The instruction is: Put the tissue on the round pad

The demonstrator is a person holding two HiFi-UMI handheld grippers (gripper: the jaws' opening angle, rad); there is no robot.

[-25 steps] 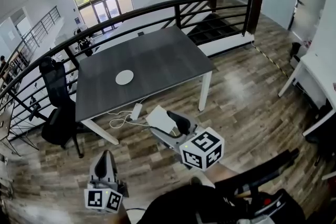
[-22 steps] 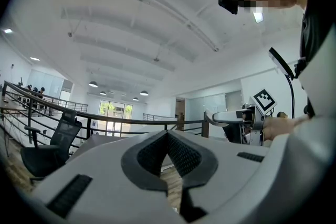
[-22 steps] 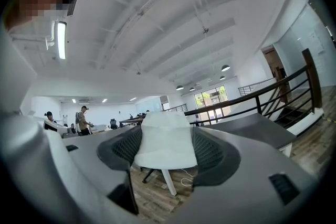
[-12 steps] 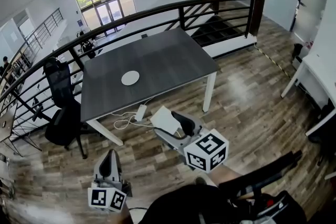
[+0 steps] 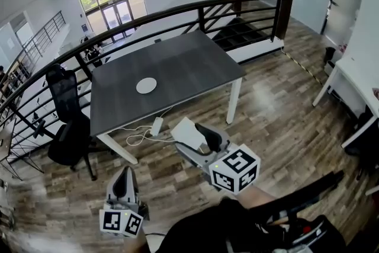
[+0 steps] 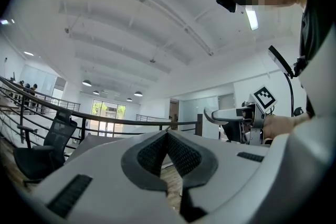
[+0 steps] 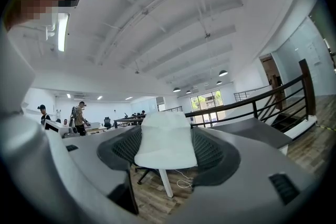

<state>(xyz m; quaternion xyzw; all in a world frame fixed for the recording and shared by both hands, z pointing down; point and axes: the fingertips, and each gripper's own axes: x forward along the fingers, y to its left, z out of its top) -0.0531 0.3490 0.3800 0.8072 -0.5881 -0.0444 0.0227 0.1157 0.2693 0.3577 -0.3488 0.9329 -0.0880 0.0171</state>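
Note:
A white tissue pack (image 5: pixel 185 134) (image 7: pixel 167 139) sits clamped between the jaws of my right gripper (image 5: pixel 193 136), held in the air in front of the table's near edge. The white round pad (image 5: pixel 146 86) lies on the dark grey table (image 5: pixel 189 62), left of its middle, well beyond the pack. My left gripper (image 5: pixel 122 182) hangs low at the left over the wood floor, its jaws closed together with nothing between them (image 6: pixel 167 140).
A black office chair (image 5: pixel 66 118) stands at the table's left end. A white power strip (image 5: pixel 156 126) with a cable lies on the floor under the near edge. A black railing (image 5: pixel 195 6) runs behind the table. A white desk (image 5: pixel 358 77) stands at the right.
The view has shifted slightly; both grippers keep about the same place in it, the right one still holding the tissue pack.

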